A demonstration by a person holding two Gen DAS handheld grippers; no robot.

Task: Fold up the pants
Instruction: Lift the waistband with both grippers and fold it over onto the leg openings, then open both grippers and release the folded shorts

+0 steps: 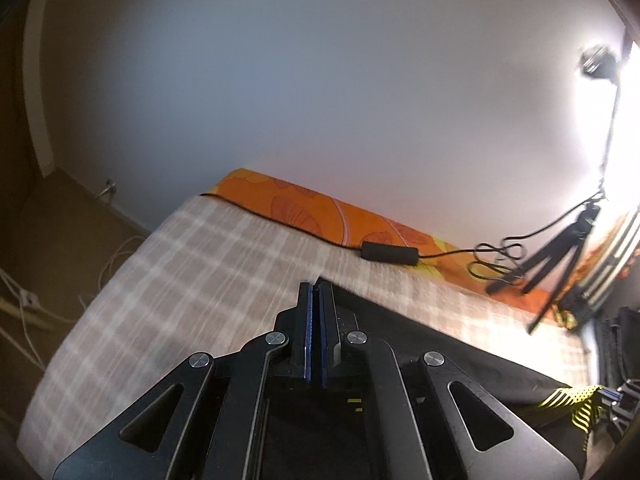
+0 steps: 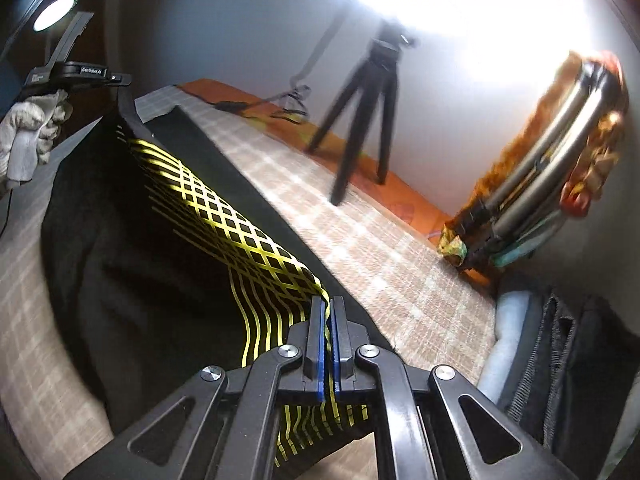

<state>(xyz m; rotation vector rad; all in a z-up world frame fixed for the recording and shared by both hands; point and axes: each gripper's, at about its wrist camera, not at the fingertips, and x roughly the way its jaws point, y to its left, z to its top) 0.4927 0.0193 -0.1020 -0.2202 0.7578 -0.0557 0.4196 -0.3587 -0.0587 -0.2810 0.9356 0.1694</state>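
Note:
The pants [image 2: 132,248] are black with a yellow grid-and-stripe panel [image 2: 224,216]. They are stretched above a bed with a beige checked cover [image 2: 360,248]. My right gripper [image 2: 328,304] is shut on the pants' edge at the yellow panel. My left gripper [image 1: 318,292] is shut on the other end of the black cloth [image 1: 460,360]; it also shows in the right wrist view [image 2: 128,100], held by a gloved hand [image 2: 32,136]. The yellow panel [image 1: 576,400] shows at the right in the left wrist view.
A black tripod [image 2: 360,120] stands on the orange sheet [image 1: 320,208] by the white wall, with a cable and a black power adapter [image 1: 390,254]. A folded item in patterned cloth [image 2: 552,160] leans on the wall. Dark bags [image 2: 580,360] lie at the right.

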